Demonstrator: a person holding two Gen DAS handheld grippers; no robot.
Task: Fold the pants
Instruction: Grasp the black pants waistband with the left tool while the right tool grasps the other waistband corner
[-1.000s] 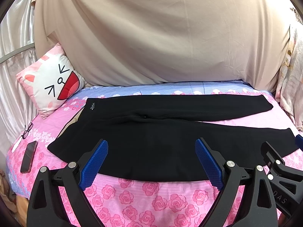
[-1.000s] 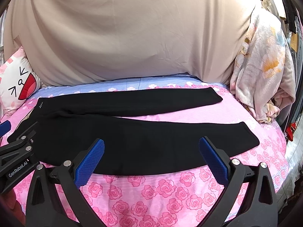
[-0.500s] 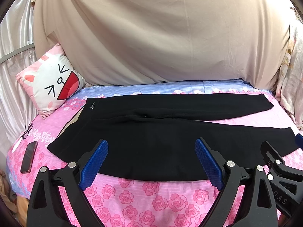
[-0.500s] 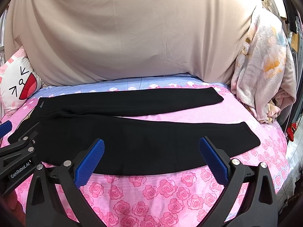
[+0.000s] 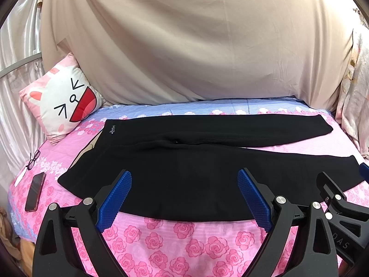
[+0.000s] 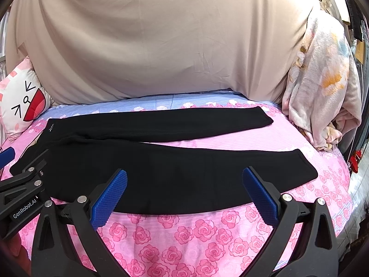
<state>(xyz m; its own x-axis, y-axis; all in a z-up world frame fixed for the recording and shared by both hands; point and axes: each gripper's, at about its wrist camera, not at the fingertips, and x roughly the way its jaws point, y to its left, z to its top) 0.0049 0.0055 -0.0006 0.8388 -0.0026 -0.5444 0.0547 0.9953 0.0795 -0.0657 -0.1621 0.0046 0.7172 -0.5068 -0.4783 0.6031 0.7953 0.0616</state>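
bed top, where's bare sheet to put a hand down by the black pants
Bare sheet: the near strip before the pants, the wedge between the two legs, and the blue band behind. The left end is crowded: pillow, glasses, phone.

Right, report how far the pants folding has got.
Done: only the laying out. The black pants lie flat on the bed, legs spread apart, no fold made. In hand: nothing; the left gripper and right gripper hover open near the closer edge. Left: every fold, probably starting with one leg over the other.
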